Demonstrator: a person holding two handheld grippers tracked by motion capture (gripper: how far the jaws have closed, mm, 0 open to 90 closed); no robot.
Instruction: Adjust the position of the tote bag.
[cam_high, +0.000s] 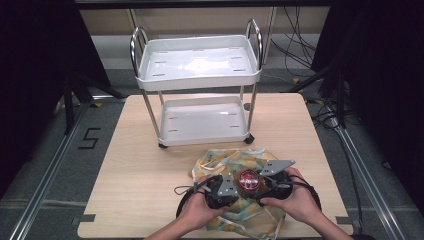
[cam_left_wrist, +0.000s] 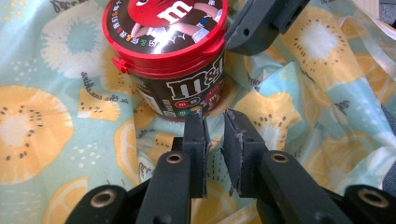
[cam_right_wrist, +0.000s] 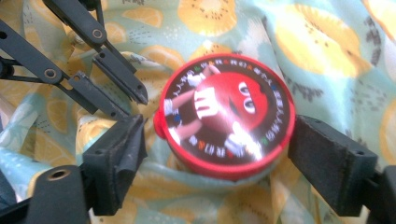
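- The candy tub (cam_high: 248, 181), a short brown one with a red lid, stands upright on the fruit-print cloth (cam_high: 220, 160) near the front edge of the wooden table (cam_high: 135, 170)
- The right gripper (cam_right_wrist: 219, 154) has its jaws spread wide, one on each side of the red lid; in the right gripper view a sliver of cloth shows between each pad and the lid, so the tub sits between them without being squeezed
- The left gripper (cam_left_wrist: 215, 135) sits just beside the tub on the other side, low over the cloth, jaws nearly together with only a narrow gap; some of the cloth shows in that gap, and I cannot tell whether the pads actually nip it
- In the left gripper view one jaw of the right gripper reaches in at the top, close to the lid's rim
- Both of the person's hands are close together over the cloth
- Behind the cloth, farther back on the table, stands a white two-tier cart (cam_high: 200, 75) with chrome handles
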